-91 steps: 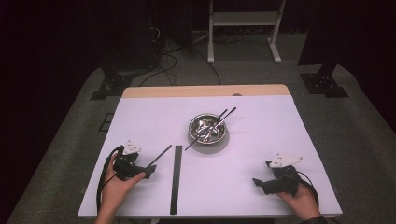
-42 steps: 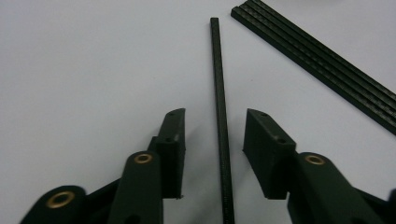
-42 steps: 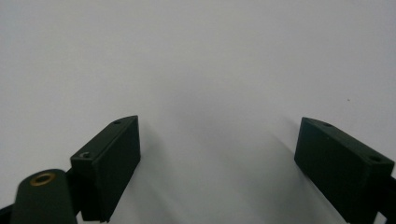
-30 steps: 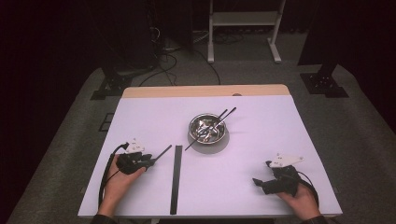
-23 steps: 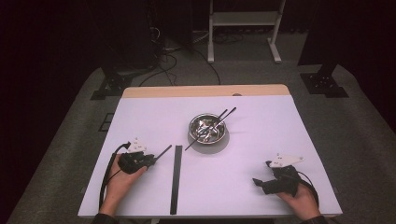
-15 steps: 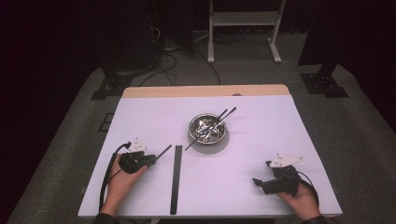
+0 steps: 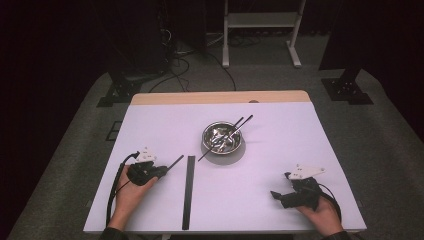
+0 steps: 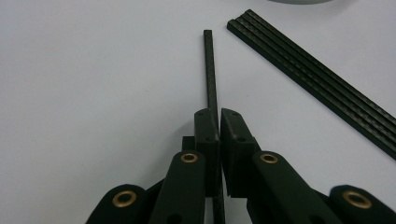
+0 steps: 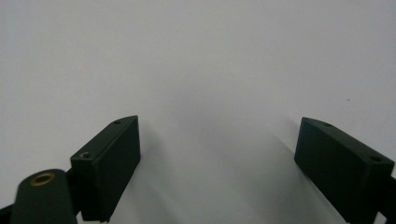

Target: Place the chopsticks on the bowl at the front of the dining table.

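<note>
Black and thin, a single rod (image 8: 211, 70) is pinched between the pads of the left gripper (image 8: 218, 122), whose jaws have just been closing and now press on it from both sides. In the left gripper view the rod runs from under the jaws straight ahead over the white table (image 7: 150, 130), and it seems to lie on or just above the surface, though the angle makes that hard to tell. In the high view the left gripper (image 7: 159, 171) sits near the table's front left, with the rod (image 7: 173, 163) pointing up and to the right toward a steel bowl (image 7: 222, 138). Just beside the rod's far end lies a long black bundle of strips (image 8: 313, 79), set apart from it; in the high view it is a dark bar (image 7: 189, 190) running toward the front edge. More thin black sticks (image 7: 240, 125) lean out of the bowl. The right gripper (image 7: 278, 195) rests near the front right, well apart from all this, its jaws spread wide over bare table with nothing between them.
</note>
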### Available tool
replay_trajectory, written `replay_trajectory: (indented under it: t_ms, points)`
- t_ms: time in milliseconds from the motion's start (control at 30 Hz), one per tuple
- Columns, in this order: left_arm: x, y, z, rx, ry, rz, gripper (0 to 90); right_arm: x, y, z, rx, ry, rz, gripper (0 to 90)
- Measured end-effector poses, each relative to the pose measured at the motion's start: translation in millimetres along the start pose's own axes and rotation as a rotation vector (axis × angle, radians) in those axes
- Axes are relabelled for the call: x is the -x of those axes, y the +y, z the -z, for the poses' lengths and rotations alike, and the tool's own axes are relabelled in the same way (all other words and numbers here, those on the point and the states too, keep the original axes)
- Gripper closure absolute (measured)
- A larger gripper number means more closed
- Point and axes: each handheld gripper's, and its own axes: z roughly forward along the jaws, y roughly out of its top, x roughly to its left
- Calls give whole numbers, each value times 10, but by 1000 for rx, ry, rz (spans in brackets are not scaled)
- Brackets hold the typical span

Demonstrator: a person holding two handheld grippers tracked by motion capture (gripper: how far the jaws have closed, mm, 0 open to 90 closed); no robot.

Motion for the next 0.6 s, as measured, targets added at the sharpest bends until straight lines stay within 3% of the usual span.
replay_trajectory:
  t_ms: [300, 600]
  points:
    - [-12, 6, 18, -2, 17, 16, 868, -1, 0, 0, 0, 0, 0, 126]
    - [-15, 63, 151, 22, 16, 51, 867, 0, 0, 0, 0, -1, 0, 126]
